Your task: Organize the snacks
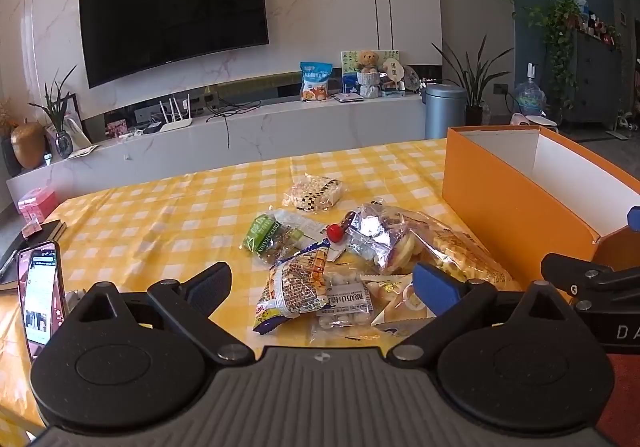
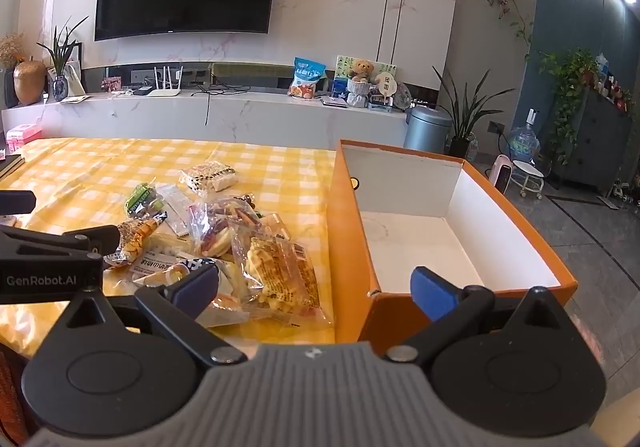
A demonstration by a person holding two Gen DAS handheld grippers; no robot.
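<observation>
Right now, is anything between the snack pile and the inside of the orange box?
Only the orange box's own near side wall, which the snack pile lies beside. The box is open-topped and looks empty inside.

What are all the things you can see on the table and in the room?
Snack packets: about eight, mixed colours, piled mid-table beside the box.
Green packet: one, left edge of the pile.
Pale cracker packet: one, apart, behind the pile.
Box: one, orange outside, white inside, open and empty, right of the pile.
Tablecloth: one, yellow and white checks.
Phone: one, pink, propped at the table's left edge.
Television: one, black, on the wall.
Bin: one, blue-grey, on the floor.
Left gripper: one, black with blue pads, open over the pile.
Right gripper: one, same, open, near the box's corner.
</observation>
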